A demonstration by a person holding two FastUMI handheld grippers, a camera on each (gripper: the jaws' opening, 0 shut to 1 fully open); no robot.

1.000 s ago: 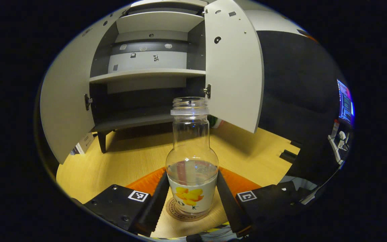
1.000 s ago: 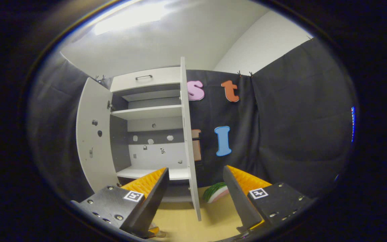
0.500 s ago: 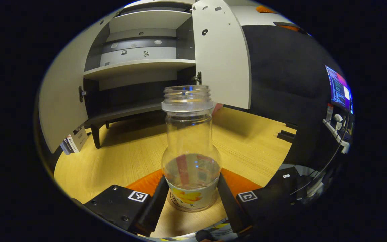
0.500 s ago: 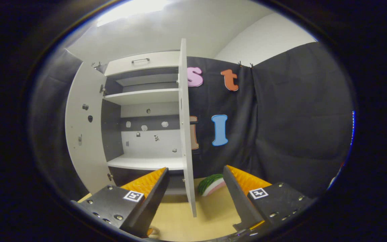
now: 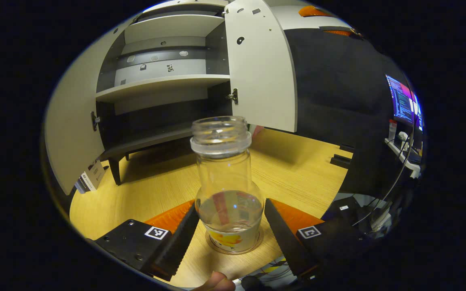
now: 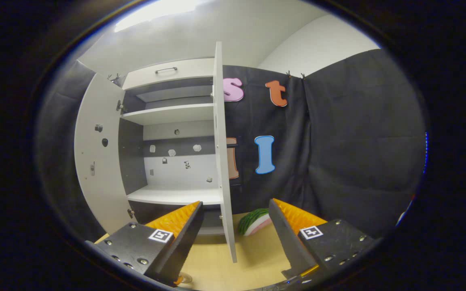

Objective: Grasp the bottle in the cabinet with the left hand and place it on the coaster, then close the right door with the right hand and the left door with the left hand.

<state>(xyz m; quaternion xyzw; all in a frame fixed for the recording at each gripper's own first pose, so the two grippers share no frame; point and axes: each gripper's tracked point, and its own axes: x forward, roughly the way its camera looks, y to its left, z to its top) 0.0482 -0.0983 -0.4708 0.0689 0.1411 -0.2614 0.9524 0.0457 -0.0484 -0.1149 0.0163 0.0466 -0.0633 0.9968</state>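
The bottle (image 5: pixel 228 190) is seen standing upright on the coaster (image 5: pixel 257 244) on the wooden desk (image 5: pixel 144 190), near its front edge, with a little clear liquid in it and no cap on its neck. The left tool (image 5: pixel 229 232) is held spread, its two fingers set either side of the bottle's base with a gap on each side, so the bottle is judged released and the placing done. To be finished well, the left tool is best drawn straight back along its own line, level, so that neither finger clips the bottle and tips it off the coaster. The right tool (image 6: pixel 235 238) is held wide and empty, pointed at the open cabinet (image 6: pixel 168 121); the edge of the right door (image 6: pixel 221 161) lies between its fingers. That door is best pushed flat on its outer face, near the free edge, with a slow swing
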